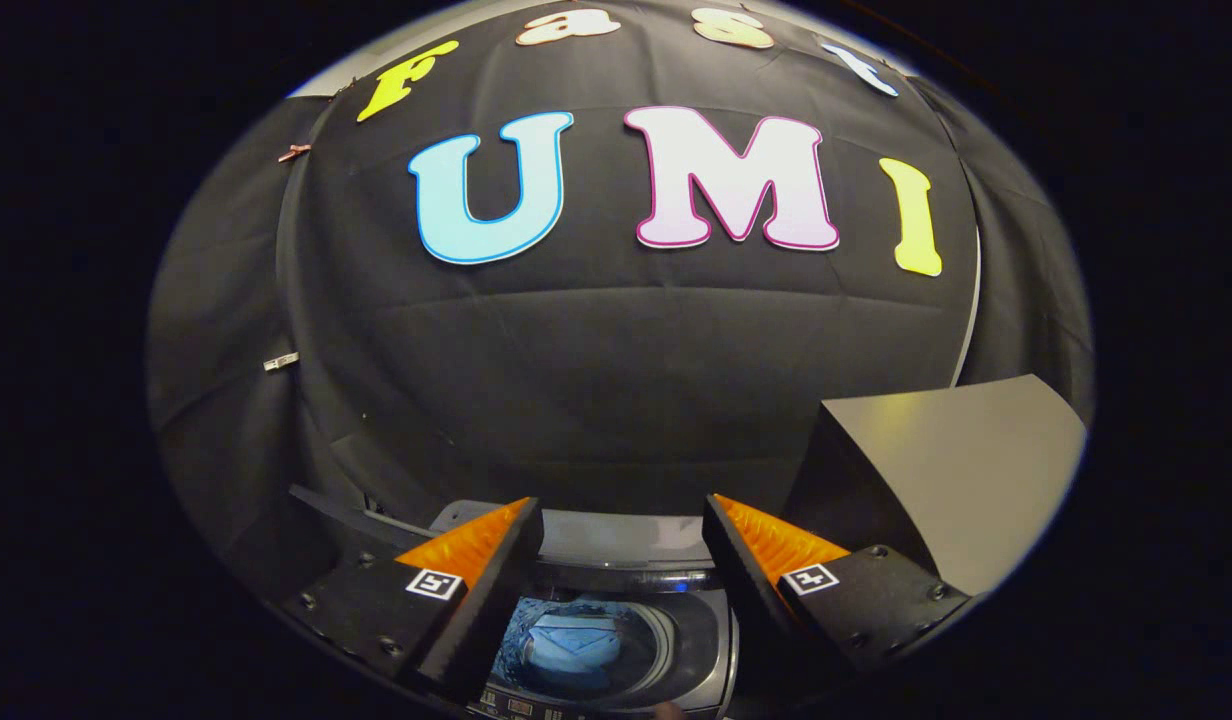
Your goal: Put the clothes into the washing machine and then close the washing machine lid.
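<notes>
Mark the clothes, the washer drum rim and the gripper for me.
clothes [573, 643], gripper view, blue fabric inside the drum.
washer drum rim [666, 625], gripper view, right inner edge.
gripper [624, 520], gripper view, midway between the open jaws.

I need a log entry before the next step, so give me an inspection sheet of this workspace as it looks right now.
Surface: nothing seen apart from the washer's top panel.
Job's things: washer below and between the fingers, drum open; blue clothes lie inside the drum. Lid stands raised, beyond the right finger, not yet closed.
Clutter: nothing seen.
Gripper: gripper open, holding nothing, fingers spread above the drum opening.
Cables: nothing seen.
Surroundings: black cloth wall behind the washer; two small clips on the cloth beyond the left finger.
</notes>
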The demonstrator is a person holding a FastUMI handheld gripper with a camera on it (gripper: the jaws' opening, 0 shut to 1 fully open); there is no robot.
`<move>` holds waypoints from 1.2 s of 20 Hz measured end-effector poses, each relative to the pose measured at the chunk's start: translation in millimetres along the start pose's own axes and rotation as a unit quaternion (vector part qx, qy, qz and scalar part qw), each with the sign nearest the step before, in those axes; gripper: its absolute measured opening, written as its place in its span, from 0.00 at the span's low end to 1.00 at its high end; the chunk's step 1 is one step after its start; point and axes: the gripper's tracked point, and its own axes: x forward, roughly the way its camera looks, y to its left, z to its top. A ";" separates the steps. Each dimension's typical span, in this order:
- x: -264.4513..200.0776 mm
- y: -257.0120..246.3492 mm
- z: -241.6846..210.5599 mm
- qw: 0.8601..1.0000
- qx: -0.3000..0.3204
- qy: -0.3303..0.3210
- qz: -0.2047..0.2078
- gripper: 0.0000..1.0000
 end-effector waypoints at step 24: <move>-117.9 12.0 38.3 0.995 -0.028 -0.076 0.061 1.00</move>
